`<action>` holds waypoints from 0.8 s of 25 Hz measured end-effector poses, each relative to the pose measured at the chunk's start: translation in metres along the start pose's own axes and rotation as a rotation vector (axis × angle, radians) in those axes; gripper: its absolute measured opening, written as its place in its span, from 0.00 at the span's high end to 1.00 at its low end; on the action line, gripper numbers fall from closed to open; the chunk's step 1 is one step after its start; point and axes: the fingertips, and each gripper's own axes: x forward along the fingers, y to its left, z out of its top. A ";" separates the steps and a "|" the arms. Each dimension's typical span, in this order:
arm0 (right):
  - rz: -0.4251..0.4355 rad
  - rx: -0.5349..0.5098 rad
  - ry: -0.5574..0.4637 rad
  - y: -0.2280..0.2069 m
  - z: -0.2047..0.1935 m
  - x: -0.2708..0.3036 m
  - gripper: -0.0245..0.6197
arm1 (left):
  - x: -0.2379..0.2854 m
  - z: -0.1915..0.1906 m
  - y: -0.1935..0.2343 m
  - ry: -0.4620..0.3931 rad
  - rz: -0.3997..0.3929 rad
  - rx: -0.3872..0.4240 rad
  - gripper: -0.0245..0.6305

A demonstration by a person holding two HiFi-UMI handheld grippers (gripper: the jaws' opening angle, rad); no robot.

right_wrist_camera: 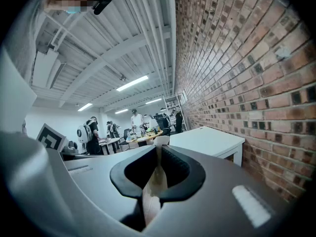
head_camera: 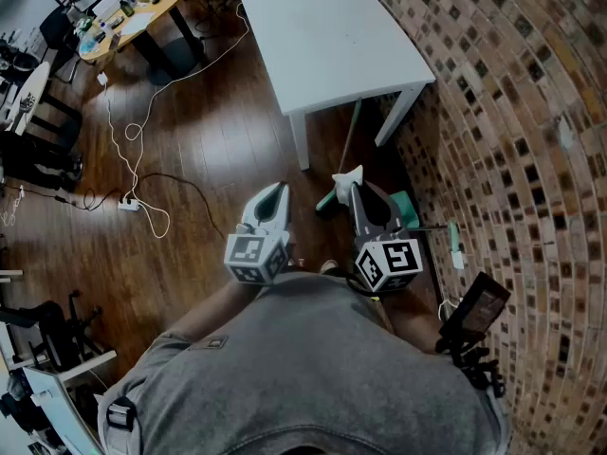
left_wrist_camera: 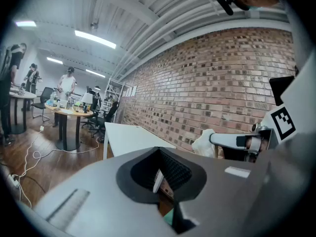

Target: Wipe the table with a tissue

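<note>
The white table [head_camera: 332, 36] stands ahead of me by the brick wall, also seen in the left gripper view [left_wrist_camera: 131, 135] and the right gripper view [right_wrist_camera: 207, 138]. Both grippers are held close to my body, well short of the table and above the floor. My right gripper [head_camera: 353, 186] is shut on a white tissue [head_camera: 349, 174], which pokes out past the jaw tips [right_wrist_camera: 161, 141]. My left gripper [head_camera: 276, 190] is shut with nothing held; its jaws meet in its own view [left_wrist_camera: 158, 181]. That view also shows the tissue [left_wrist_camera: 203, 143] off to the right.
A brick wall [head_camera: 512, 112] runs along the right. A green-handled tool [head_camera: 346, 140] leans under the table. A white cable with a power strip [head_camera: 128, 204] lies on the wooden floor. A round wooden desk [head_camera: 133, 12] with clutter stands far left, with people around it.
</note>
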 end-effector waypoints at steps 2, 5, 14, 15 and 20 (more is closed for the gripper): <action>0.004 -0.003 -0.002 -0.006 0.001 0.003 0.89 | 0.006 0.002 -0.001 -0.006 0.003 -0.001 0.96; 0.009 -0.001 -0.003 -0.016 0.002 0.010 0.89 | 0.016 0.001 -0.003 -0.008 0.012 -0.003 0.96; 0.024 0.012 0.019 -0.027 0.000 0.030 0.89 | 0.035 -0.002 0.003 0.023 0.023 -0.001 0.96; 0.023 0.011 0.019 -0.027 0.000 0.035 0.89 | 0.038 -0.001 0.007 0.023 0.020 -0.001 0.96; -0.004 0.002 0.019 -0.026 0.002 0.068 0.89 | 0.060 0.007 0.035 0.020 -0.001 -0.015 0.96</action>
